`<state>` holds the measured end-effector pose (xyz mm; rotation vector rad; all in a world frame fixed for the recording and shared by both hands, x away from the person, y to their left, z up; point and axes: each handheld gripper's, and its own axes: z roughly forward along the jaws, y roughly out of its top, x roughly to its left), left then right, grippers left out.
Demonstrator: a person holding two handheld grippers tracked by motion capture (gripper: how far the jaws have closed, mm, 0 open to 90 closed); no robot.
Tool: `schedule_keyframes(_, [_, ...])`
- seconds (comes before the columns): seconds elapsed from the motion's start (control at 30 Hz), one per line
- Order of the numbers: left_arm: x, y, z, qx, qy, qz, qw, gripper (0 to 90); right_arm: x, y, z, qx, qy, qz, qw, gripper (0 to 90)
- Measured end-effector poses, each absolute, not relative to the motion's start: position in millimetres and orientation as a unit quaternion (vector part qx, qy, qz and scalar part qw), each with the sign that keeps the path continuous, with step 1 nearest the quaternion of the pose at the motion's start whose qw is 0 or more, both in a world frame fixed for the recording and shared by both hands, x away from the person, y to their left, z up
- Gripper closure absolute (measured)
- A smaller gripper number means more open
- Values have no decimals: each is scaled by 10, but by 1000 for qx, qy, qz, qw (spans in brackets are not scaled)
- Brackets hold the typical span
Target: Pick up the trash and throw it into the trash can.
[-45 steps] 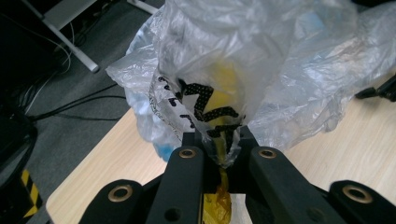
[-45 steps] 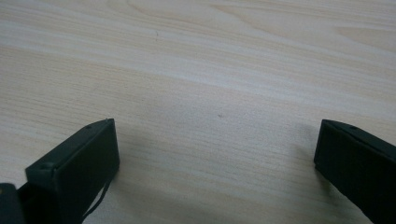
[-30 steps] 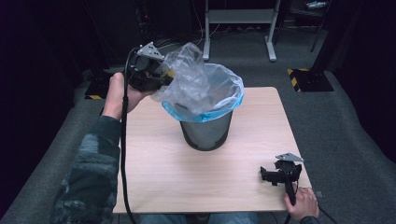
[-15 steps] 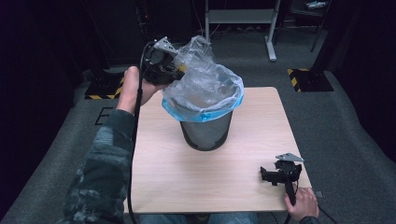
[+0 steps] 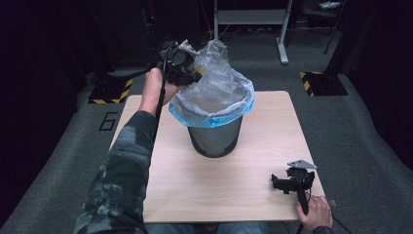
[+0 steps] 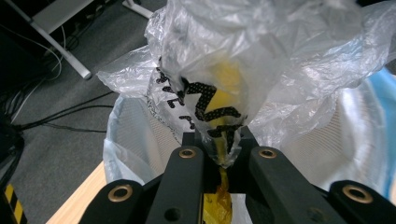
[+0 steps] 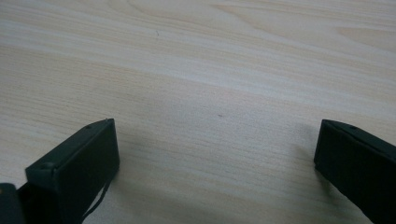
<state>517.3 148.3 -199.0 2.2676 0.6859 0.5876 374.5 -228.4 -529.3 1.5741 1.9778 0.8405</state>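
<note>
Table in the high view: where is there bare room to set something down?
Free: the table in front of the bin, left of the right tool, and the strip right of the bin. Crowded: the far left, where the left tool grips the bag.

You had one legible mark: a "6" on the floor left of the table.
</note>
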Motion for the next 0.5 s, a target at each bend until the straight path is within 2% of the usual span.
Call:
schedule_keyframes(0.3, [5384, 1368, -2220, 877, 278, 201, 338, 862, 3747, -2285, -5294, 573, 722, 307, 237, 0])
schedule_keyframes(0.5, [5480, 1264, -2333, 881, 286, 178, 333, 828, 3747, -2286, -5294, 573, 722, 307, 237, 0])
